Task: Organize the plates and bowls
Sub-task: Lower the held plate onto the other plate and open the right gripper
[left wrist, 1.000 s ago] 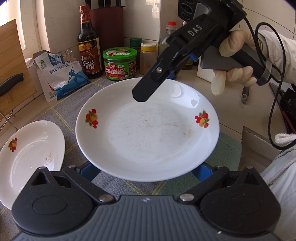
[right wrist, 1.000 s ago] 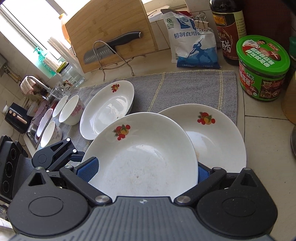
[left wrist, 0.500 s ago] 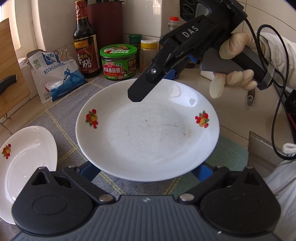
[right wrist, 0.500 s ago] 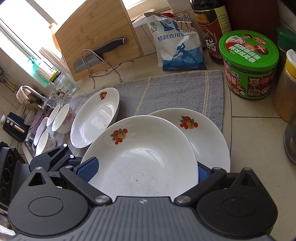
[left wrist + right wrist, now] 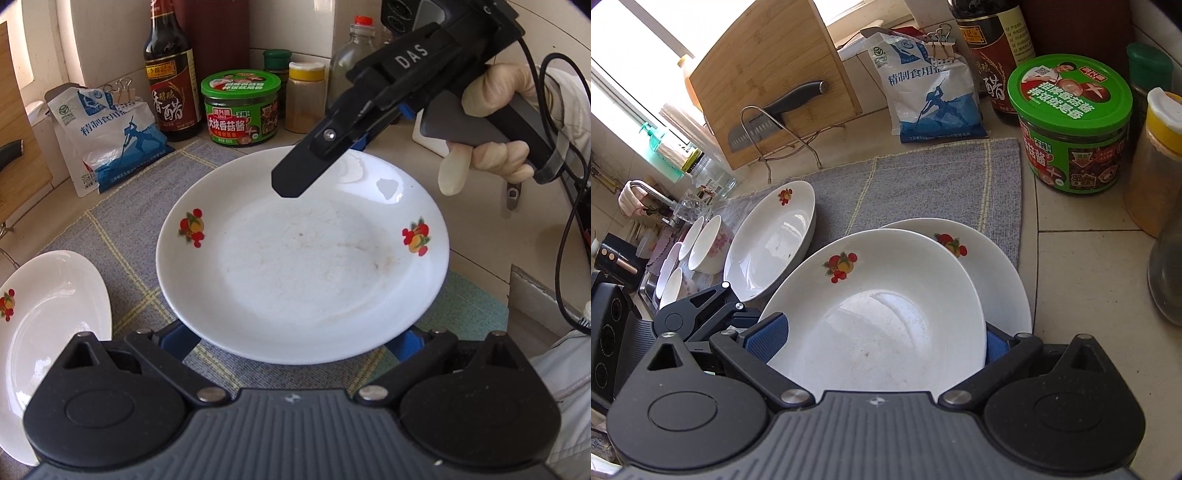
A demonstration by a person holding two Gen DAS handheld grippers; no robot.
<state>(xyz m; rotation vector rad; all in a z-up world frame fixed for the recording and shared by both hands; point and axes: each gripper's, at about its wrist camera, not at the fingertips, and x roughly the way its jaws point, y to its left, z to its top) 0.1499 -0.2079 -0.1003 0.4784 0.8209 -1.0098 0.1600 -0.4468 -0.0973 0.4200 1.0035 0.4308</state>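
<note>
Jar (image 5: 1071, 125) & salt bag (image 5: 931, 92) sit lower in frame vs earlier. Right hand-held gripper (image 5: 875, 339) clamped on plate (image 5: 879, 306), frame centre; left hand-held gripper (image 5: 291, 336) clamped on 2nd plate (image 5: 303, 254) over gray mat (image 5: 125, 221).

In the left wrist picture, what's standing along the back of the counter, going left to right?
Salt bag → dark vinegar bottle → green-lidded jar → yellow-capped spice jar → clear bottle with red cap.
</note>
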